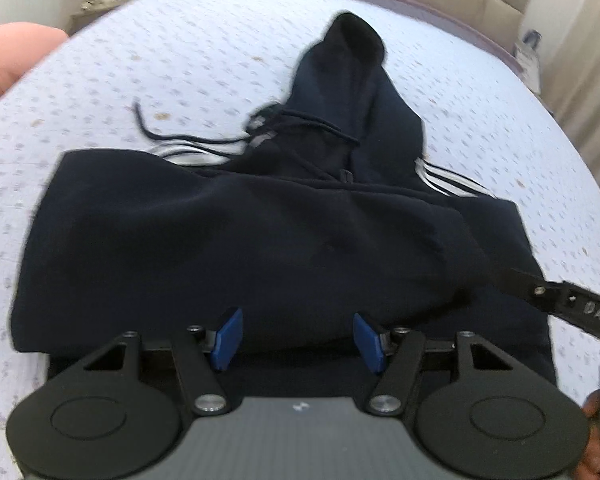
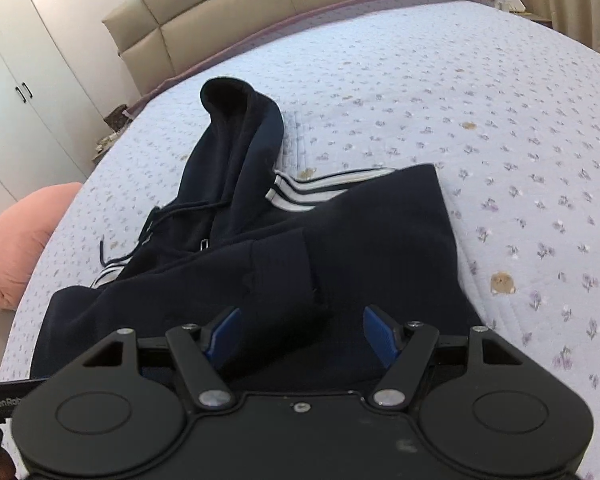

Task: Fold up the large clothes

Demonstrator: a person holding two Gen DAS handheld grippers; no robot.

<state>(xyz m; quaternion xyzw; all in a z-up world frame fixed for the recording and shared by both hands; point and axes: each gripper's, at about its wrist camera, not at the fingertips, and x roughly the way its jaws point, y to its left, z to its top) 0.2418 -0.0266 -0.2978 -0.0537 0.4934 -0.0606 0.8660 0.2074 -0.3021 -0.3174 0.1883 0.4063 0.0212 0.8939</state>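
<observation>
Both grippers (image 1: 298, 338) (image 2: 302, 334) gape empty over navy hoodie (image 2: 340, 240) — floral quilted bed (image 2: 480, 120), beige headboard (image 2: 260, 12), white wardrobe (image 2: 20, 92).

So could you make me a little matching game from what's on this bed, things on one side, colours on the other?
Things:
1. hoodie
2. bedspread
3. pillow
4. finger pads

Colours:
A. blue
B. pink
C. dark navy with white stripes
D. pale with small flowers

Pairs: 1-C, 2-D, 3-B, 4-A
</observation>
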